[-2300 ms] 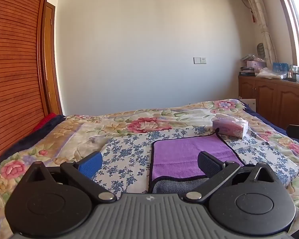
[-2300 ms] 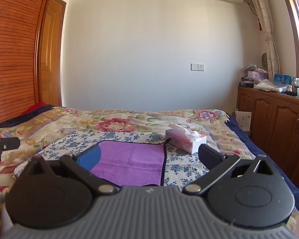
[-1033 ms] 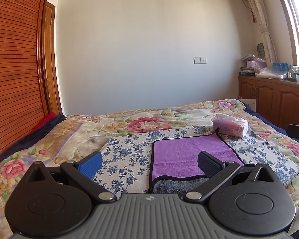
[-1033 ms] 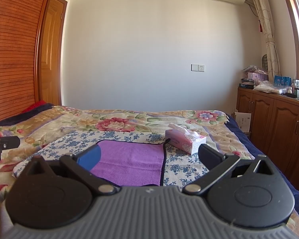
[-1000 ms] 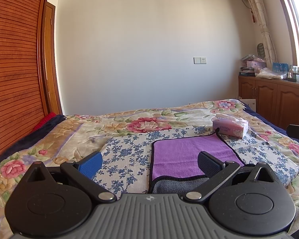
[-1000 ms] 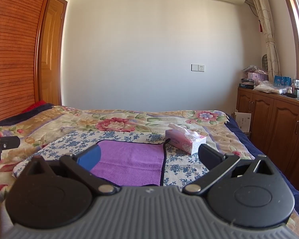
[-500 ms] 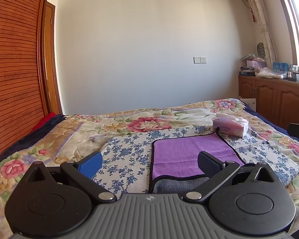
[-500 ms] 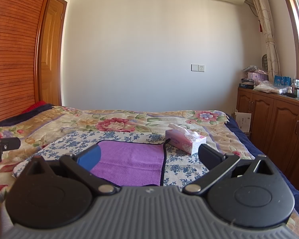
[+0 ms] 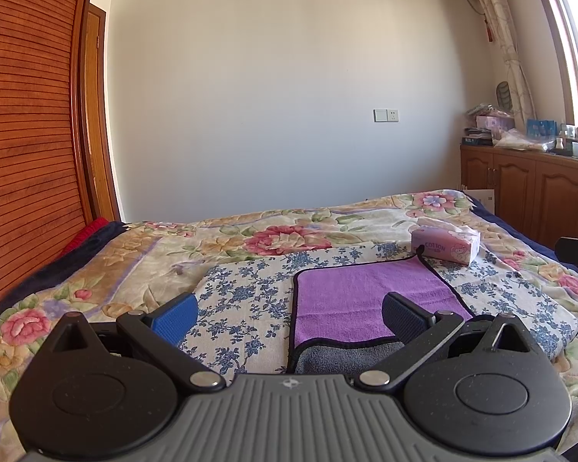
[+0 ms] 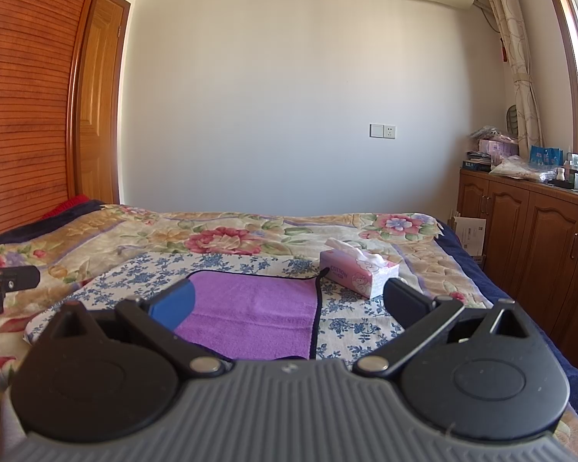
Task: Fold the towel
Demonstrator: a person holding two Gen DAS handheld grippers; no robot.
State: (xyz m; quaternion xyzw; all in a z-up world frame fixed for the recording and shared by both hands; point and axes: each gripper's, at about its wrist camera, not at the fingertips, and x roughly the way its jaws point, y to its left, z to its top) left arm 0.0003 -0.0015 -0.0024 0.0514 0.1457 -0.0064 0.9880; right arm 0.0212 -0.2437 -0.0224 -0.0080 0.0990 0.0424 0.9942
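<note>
A purple towel (image 9: 362,300) with a black hem lies flat on a blue-flowered cloth (image 9: 246,292) on the bed; its near edge shows a grey underside (image 9: 343,358). My left gripper (image 9: 289,313) is open and empty, held above the towel's near left part. The towel also shows in the right wrist view (image 10: 258,315). My right gripper (image 10: 289,302) is open and empty, above the towel's near right edge. Each gripper's tip shows at the edge of the other view.
A pink tissue box (image 9: 445,244) stands on the cloth just past the towel's far right corner, also in the right wrist view (image 10: 360,273). The floral bedspread (image 9: 273,231) lies around. Wooden cabinets (image 10: 535,250) stand right, a slatted wardrobe (image 9: 23,154) left.
Nothing has visibly changed; both grippers stay open and nearly still above the towel.
</note>
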